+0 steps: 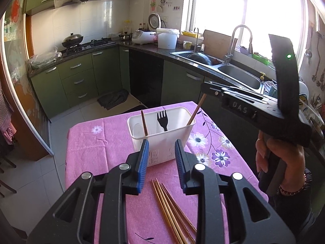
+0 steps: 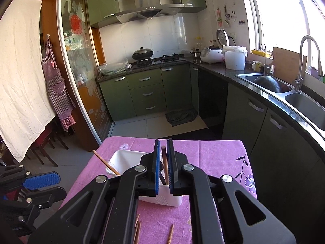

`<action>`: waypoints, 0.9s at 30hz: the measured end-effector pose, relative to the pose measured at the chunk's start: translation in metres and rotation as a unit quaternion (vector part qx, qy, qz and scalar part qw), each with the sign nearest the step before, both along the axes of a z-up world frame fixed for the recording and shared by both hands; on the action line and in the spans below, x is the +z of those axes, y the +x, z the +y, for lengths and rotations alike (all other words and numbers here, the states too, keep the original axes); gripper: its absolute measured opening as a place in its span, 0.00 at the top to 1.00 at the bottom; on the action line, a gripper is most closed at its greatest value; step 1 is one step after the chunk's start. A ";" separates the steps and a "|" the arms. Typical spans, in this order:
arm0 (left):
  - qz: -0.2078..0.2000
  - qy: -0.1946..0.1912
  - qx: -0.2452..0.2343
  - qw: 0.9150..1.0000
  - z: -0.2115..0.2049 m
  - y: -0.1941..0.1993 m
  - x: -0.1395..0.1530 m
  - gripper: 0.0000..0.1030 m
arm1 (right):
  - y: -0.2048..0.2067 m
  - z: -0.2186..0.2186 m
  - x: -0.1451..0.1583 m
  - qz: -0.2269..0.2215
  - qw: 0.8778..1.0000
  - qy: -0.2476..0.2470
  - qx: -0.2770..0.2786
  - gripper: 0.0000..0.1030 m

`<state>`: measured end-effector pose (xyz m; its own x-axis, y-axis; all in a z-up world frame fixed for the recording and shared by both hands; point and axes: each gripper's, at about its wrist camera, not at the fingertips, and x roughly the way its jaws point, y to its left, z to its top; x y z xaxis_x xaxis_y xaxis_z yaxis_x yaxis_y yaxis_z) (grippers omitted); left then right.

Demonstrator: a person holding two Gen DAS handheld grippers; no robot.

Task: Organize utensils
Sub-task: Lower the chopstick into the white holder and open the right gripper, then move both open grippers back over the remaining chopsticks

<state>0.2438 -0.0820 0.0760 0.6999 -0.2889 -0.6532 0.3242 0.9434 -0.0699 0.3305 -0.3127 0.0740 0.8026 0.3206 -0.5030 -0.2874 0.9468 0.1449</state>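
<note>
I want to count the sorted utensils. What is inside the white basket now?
In the white basket: a black fork, one upright chopstick, and a second chopstick held by the right gripper. The walls hide the bottom.

White slotted utensil basket, upright on pink floral surface: holds black fork, two leaning chopsticks. Loose chopsticks lie beside.

**Camera setup: two wrist fisheyes, both angled down at the table**

Left wrist: looks along its own fingers, close above the pink flowered tablecloth; white slotted plastic utensil basket at frame centre. Right wrist: similar, nearer, basket at lower centre. Shared: table, basket, green kitchen cabinets, steel double sink.
</note>
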 end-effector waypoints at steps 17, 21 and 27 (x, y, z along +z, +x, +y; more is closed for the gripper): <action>0.184 0.007 0.044 0.982 0.003 0.009 -0.147 0.75 | -0.088 -0.045 -0.108 0.093 0.995 -0.039 -0.004 0.87; 0.221 0.018 0.056 0.974 0.001 0.022 -0.175 0.75 | -0.089 -0.048 -0.131 0.116 0.993 -0.038 -0.001 0.87; 0.237 0.036 0.062 0.969 -0.006 0.032 -0.193 0.75 | -0.086 -0.050 -0.140 0.124 0.992 -0.032 0.003 0.87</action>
